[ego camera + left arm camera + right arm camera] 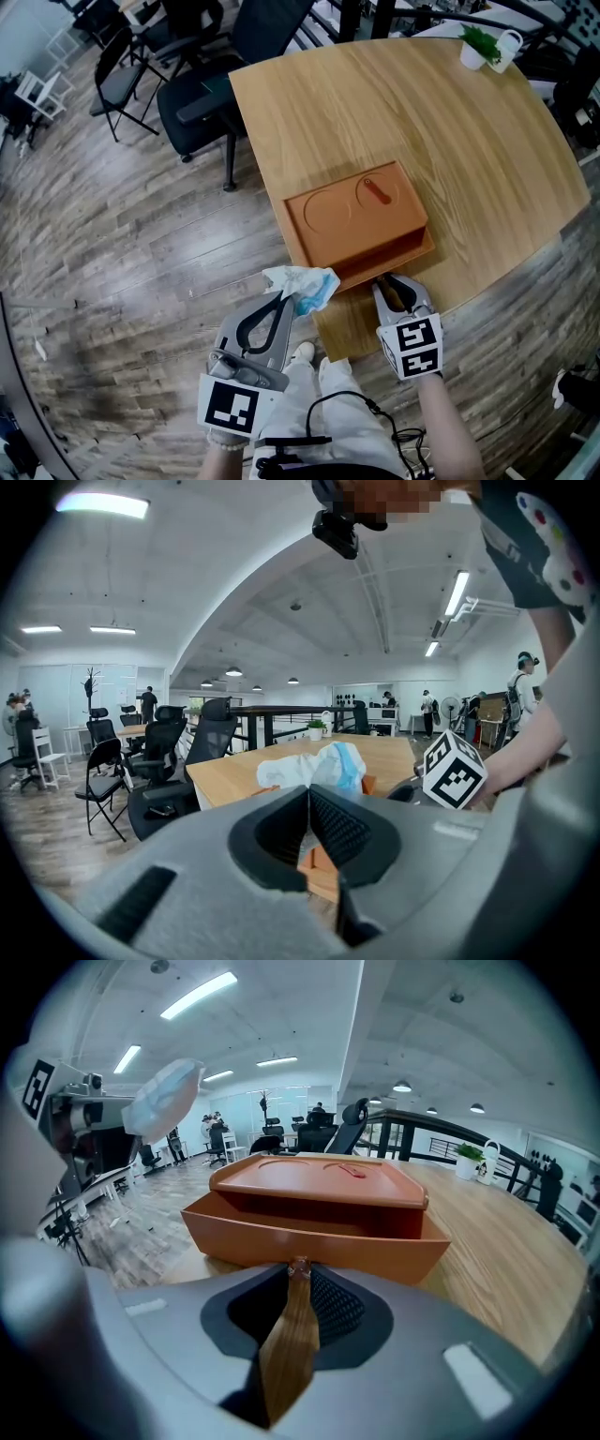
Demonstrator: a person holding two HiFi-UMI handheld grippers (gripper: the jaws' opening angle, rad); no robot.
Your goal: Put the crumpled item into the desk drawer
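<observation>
Crumpled item (302, 284): a white sheet with a pale blue patch, bunched. It is clamped at the tips of the left gripper's (286, 299) closed jaws and held past the tabletop (441, 122) edge, at 8 o'clock of the orange drawer (380, 265). The drawer is seen pulled partly out. Brown pull strap (289, 1335): shown only in the right gripper view, pinched between the right gripper's (392, 286) jaws.

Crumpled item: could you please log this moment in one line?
left gripper: shut on crumpled item | right gripper: shut on pull strap | drawer: open, item not yet in
</observation>
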